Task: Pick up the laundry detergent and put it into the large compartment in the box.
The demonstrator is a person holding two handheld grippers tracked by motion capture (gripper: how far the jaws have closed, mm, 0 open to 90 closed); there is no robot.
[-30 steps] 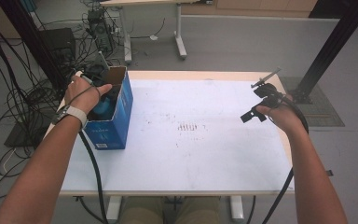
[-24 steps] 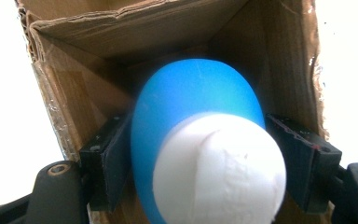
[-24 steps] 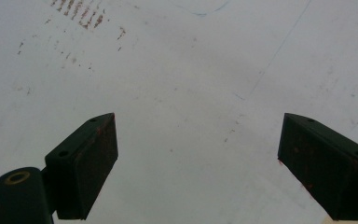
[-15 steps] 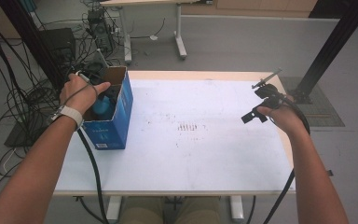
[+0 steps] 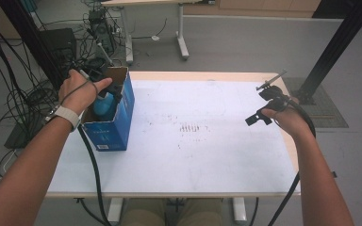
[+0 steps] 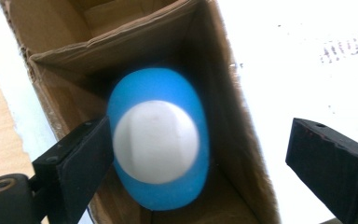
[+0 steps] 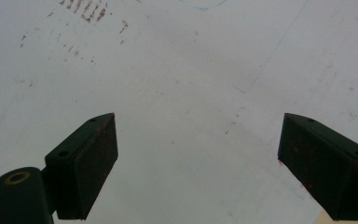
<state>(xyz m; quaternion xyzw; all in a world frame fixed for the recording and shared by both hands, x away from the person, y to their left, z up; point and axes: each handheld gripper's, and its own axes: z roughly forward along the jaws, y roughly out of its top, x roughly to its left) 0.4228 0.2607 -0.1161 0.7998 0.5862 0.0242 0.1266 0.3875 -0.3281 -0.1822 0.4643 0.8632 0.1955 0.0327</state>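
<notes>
A grey floor strewn with black cables surrounds the white-topped table (image 5: 207,155), which carries a patch of small dark marks (image 5: 191,127) near its middle. At the table's far left stands an open blue cardboard box (image 5: 118,122), and the left gripper (image 5: 104,96) is held over its mouth by the left hand (image 5: 80,92). From the high view a bit of a blue object (image 5: 104,104) peeks out under that hand. The left gripper view looks straight down into the box's brown inside (image 6: 60,79) and makes it plain: a rounded blue object with a white circular face (image 6: 157,140) sits on the bottom. The jaws have just been opening and now stand wide apart, one near the object's edge, the other out over the white table beyond the box wall; neither presses on it. At the far right, well apart from the box, the right gripper (image 5: 264,106) hangs above the table in the right hand (image 5: 287,120). The right gripper view shows its jaws spread wide over bare, scuffed white surface (image 7: 191,93), nothing between them.
</notes>
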